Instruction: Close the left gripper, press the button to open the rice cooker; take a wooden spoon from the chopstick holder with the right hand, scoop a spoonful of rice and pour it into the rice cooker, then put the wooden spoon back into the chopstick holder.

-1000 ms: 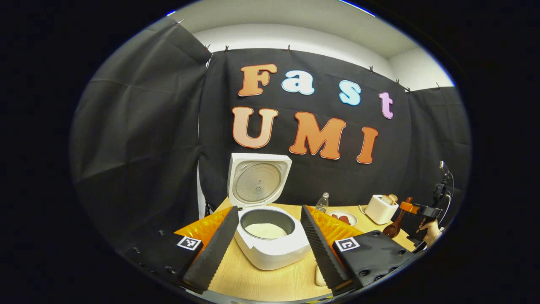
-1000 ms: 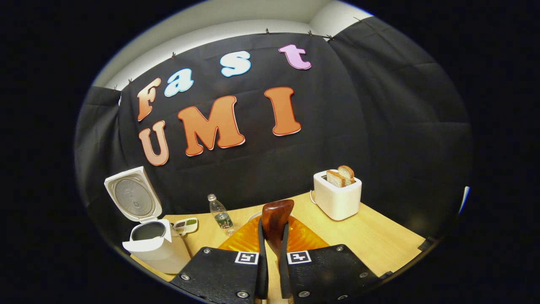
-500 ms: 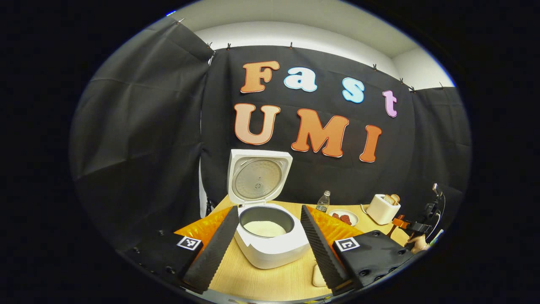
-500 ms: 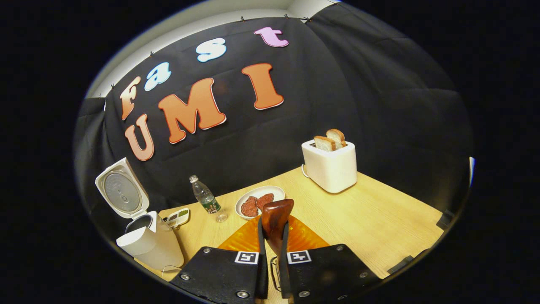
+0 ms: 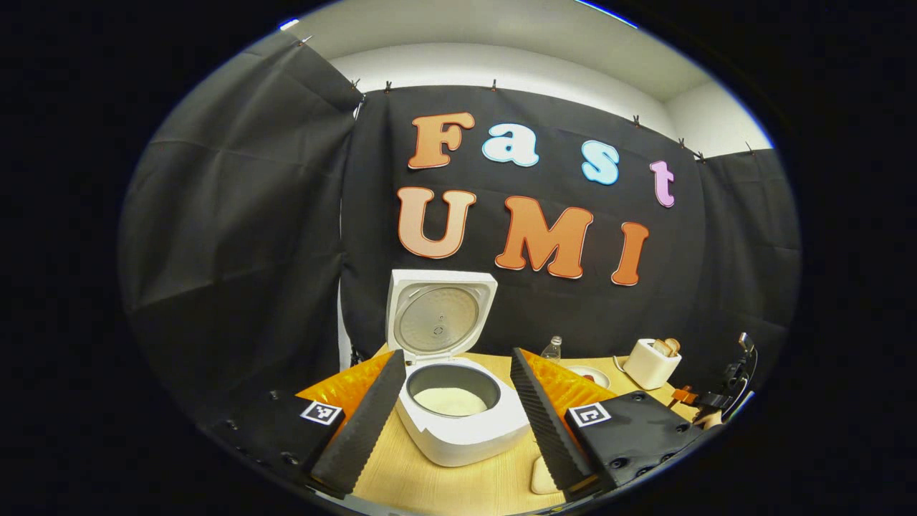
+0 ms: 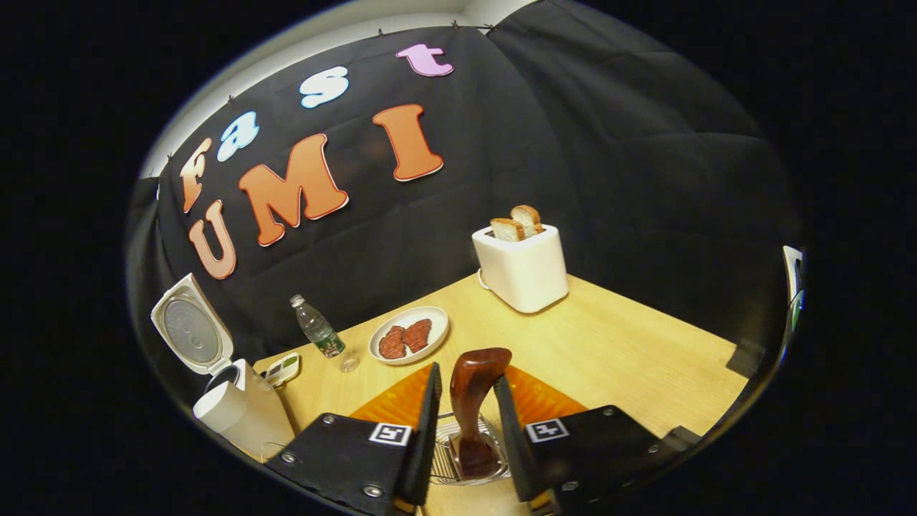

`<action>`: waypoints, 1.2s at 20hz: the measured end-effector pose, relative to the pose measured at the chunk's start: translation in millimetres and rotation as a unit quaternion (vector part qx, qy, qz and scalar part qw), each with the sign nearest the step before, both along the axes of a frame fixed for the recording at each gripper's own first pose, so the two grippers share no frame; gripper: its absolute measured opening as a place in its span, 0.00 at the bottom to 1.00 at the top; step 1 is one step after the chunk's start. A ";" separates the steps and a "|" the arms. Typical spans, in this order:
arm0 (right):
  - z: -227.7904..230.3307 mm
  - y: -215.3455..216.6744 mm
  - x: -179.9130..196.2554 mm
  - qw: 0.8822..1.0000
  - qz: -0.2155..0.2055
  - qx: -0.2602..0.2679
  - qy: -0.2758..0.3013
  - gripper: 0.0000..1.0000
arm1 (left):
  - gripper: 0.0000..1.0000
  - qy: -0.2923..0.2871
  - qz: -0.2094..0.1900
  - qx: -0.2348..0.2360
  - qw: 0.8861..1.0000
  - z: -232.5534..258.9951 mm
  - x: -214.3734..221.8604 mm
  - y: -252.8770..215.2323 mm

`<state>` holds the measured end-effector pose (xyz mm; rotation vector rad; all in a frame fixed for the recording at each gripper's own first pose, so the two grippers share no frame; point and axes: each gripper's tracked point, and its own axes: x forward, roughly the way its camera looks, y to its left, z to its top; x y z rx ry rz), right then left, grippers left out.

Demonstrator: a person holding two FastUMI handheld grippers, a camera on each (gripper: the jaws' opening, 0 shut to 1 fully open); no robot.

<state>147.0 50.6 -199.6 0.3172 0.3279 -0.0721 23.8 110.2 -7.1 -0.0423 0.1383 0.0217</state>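
The white rice cooker (image 5: 462,423) stands open, lid (image 5: 438,315) upright, with white rice in its pot. My left gripper (image 5: 455,358) is open, its fingers wide apart on either side of the cooker and touching nothing. In the right gripper view the dark wooden spoon (image 6: 473,387) stands handle-down in the wire chopstick holder (image 6: 448,466), bowl end up. My right gripper (image 6: 466,376) is open around it, with a gap between each finger and the spoon. The cooker (image 6: 240,412) sits far left there. The right gripper (image 5: 706,401) also appears far right in the left gripper view.
A white toaster (image 6: 523,265) with bread stands at the back of the wooden table (image 6: 645,358). A plate of meat (image 6: 408,335), a water bottle (image 6: 319,333) and a small dish (image 6: 283,369) lie between toaster and cooker. A small beige object (image 5: 541,476) lies near the cooker.
The right gripper came down over the holder, set the spoon into it and opened its fingers. The left gripper has barely moved and stays open.
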 end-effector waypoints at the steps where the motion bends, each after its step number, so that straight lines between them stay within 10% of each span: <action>1: 2.3 -5.6 -4.1 1.000 -0.006 -0.006 0.003 0.61 | 1.00 -0.003 -0.002 0.002 1.000 3.8 5.3 -1.2; 5: 20.6 -27.8 -17.1 0.998 -0.041 -0.037 -0.002 0.94 | 1.00 -0.010 -0.006 0.015 1.000 21.8 40.8 -5.3; 24: 57.9 -38.5 -85.3 0.996 -0.035 -0.080 -0.001 0.95 | 1.00 -0.018 0.053 0.084 0.995 64.5 291.0 12.0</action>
